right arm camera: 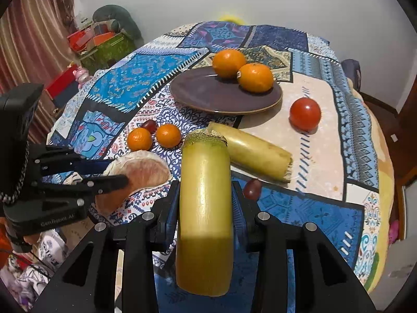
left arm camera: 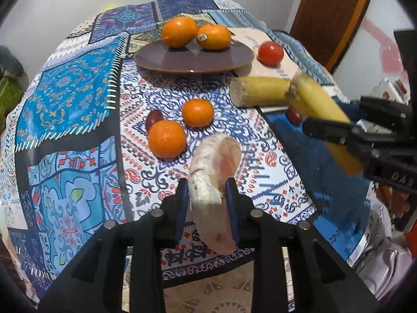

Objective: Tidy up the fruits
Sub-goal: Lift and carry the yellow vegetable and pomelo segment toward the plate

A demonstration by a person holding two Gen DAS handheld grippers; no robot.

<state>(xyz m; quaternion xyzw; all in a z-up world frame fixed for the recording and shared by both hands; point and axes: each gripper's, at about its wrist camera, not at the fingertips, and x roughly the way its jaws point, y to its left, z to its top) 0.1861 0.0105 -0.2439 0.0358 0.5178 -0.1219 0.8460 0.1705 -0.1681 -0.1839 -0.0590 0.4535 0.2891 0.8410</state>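
My left gripper (left arm camera: 208, 190) is shut on a pale pomelo wedge (left arm camera: 212, 182) held above the cloth; it also shows in the right wrist view (right arm camera: 146, 169). My right gripper (right arm camera: 206, 193) is shut on a yellow-green cane piece (right arm camera: 204, 208), also seen at the right of the left wrist view (left arm camera: 320, 107). A second cane piece (right arm camera: 258, 151) lies on the table. A brown plate (right arm camera: 208, 96) holds two oranges (right arm camera: 228, 62) (right arm camera: 256, 77). Two small mandarins (right arm camera: 139, 138) (right arm camera: 168, 135), a dark plum (right arm camera: 149, 125), a tomato (right arm camera: 305, 113) and another plum (right arm camera: 252, 189) lie on the cloth.
The round table (right arm camera: 359, 135) is covered with a blue patterned cloth. A wooden chair (left arm camera: 331, 13) stands at the far right of it. Boxes and clutter (right arm camera: 99, 44) stand on the floor to the left. A white wall is behind.
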